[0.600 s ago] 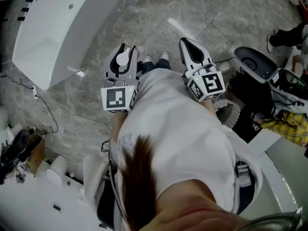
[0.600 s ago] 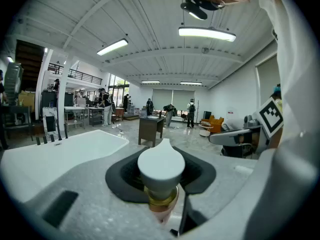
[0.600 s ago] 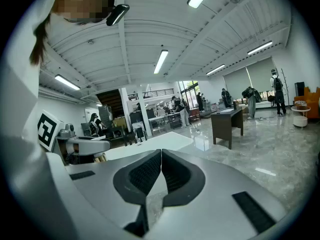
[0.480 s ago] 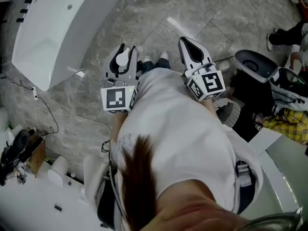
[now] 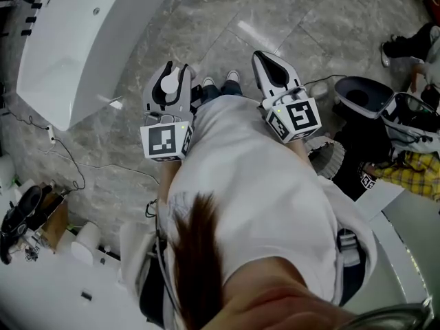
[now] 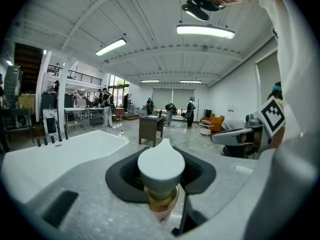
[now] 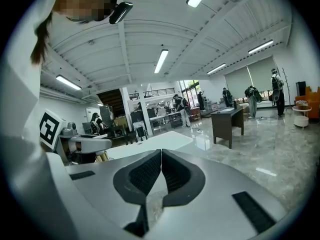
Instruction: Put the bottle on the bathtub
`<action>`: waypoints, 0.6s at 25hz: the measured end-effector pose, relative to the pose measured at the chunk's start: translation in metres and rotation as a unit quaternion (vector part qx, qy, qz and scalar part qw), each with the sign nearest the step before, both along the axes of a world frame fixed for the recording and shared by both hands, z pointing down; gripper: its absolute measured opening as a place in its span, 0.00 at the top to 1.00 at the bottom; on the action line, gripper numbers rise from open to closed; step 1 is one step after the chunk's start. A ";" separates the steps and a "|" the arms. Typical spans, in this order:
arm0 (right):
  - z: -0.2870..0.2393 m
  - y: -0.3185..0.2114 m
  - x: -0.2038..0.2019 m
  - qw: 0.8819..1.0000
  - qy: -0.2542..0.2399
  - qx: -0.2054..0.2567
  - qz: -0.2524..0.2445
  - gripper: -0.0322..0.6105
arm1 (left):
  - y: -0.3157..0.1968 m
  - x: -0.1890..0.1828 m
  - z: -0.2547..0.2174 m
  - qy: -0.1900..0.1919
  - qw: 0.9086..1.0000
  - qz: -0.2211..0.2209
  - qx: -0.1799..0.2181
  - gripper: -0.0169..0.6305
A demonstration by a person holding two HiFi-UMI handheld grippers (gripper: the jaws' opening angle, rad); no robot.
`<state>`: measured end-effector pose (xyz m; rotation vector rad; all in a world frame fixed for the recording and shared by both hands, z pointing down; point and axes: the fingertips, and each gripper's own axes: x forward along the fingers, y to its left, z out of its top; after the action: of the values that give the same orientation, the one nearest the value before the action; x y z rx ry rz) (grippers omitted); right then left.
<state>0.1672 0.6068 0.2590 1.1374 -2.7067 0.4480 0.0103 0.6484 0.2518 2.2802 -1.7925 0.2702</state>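
Note:
A bottle (image 5: 168,84) with a white teardrop cap and a gold collar sits between the jaws of my left gripper (image 5: 176,69), which is shut on it. In the left gripper view the bottle (image 6: 161,166) stands cap-up, with the left gripper (image 6: 162,146) closed on its neck. The white bathtub (image 5: 75,40) lies on the marble floor to the upper left, apart from both grippers, and shows again as the bathtub (image 6: 55,151) low at left. My right gripper (image 5: 262,56) is shut with nothing in it, the right gripper (image 7: 160,153) showing its pads together.
A black rounded seat (image 5: 364,91) and a person in a yellow plaid sleeve (image 5: 412,177) are at the right. Cables (image 5: 62,157) trail over the floor at the left. A dark desk (image 6: 151,129) and several people stand far down the hall.
Both grippers have shifted very slightly up and left in the head view. The bottle stays held in the left gripper.

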 end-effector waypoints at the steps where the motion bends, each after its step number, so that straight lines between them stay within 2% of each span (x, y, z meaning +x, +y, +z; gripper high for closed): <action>1: 0.001 0.001 0.003 1.000 0.001 0.001 -0.002 0.93 | 0.001 0.002 0.000 -0.002 1.000 0.000 0.002 0.76; 9: 0.006 -0.003 0.041 1.000 -0.020 -0.005 0.017 0.93 | -0.003 0.024 0.000 0.001 1.000 -0.013 0.007 0.76; 15: 0.019 -0.005 0.072 0.999 -0.013 -0.014 0.039 0.93 | -0.006 0.040 0.003 0.002 1.000 -0.019 0.015 0.76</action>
<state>0.2392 0.6020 0.2781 1.2410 -2.6756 0.5138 0.0506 0.6419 0.2552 2.2628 -1.8481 0.2332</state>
